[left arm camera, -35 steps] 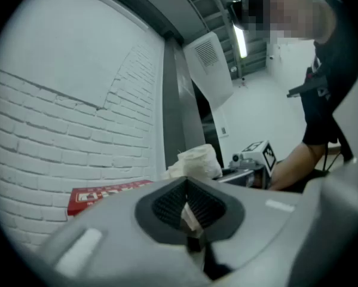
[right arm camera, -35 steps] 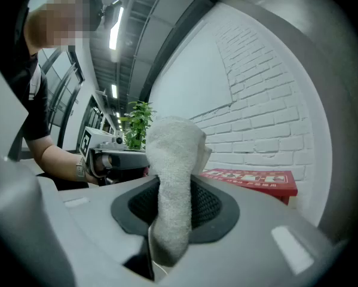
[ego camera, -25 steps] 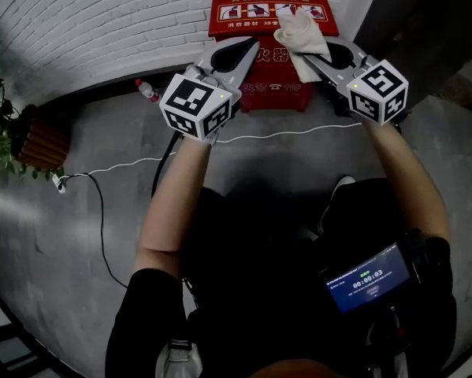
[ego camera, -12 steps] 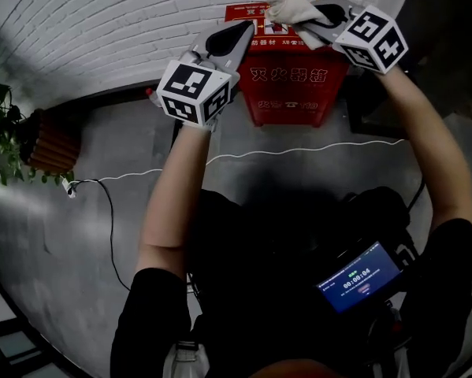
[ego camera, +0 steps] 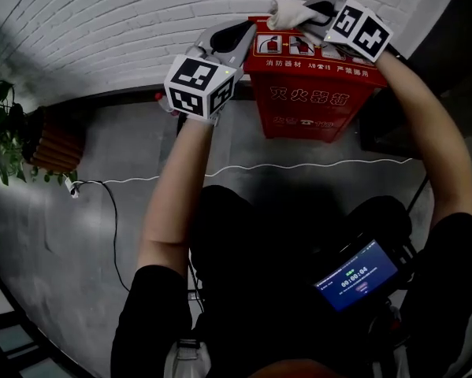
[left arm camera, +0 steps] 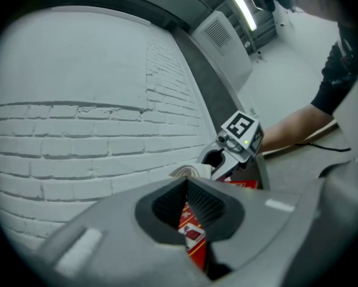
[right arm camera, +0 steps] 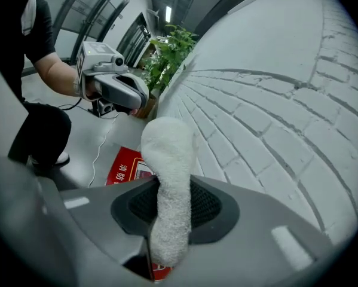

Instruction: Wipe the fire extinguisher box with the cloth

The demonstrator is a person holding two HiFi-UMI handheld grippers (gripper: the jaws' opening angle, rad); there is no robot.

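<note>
The red fire extinguisher box (ego camera: 314, 81) stands on the floor against the white brick wall. My right gripper (ego camera: 299, 10) is shut on a white cloth (ego camera: 287, 8) and holds it at the back left of the box's top, close to the wall. In the right gripper view the cloth (right arm camera: 170, 160) sticks up between the jaws of the right gripper (right arm camera: 167, 190), with the box (right arm camera: 124, 166) below. My left gripper (ego camera: 239, 31) hovers shut and empty by the box's top left corner. The left gripper view shows the left gripper (left arm camera: 187, 184) over the box (left arm camera: 193, 238).
A potted plant (ego camera: 3, 124) in a brown pot (ego camera: 50, 144) stands at the left by the wall. A white cable (ego camera: 299, 166) runs across the grey floor in front of the box. A dark object (ego camera: 381, 124) sits right of the box. A handheld screen (ego camera: 355, 274) hangs at the person's waist.
The right gripper has carried the cloth from the front part of the box's top to its back left, toward the wall. The left gripper stayed beside the box's left corner.
</note>
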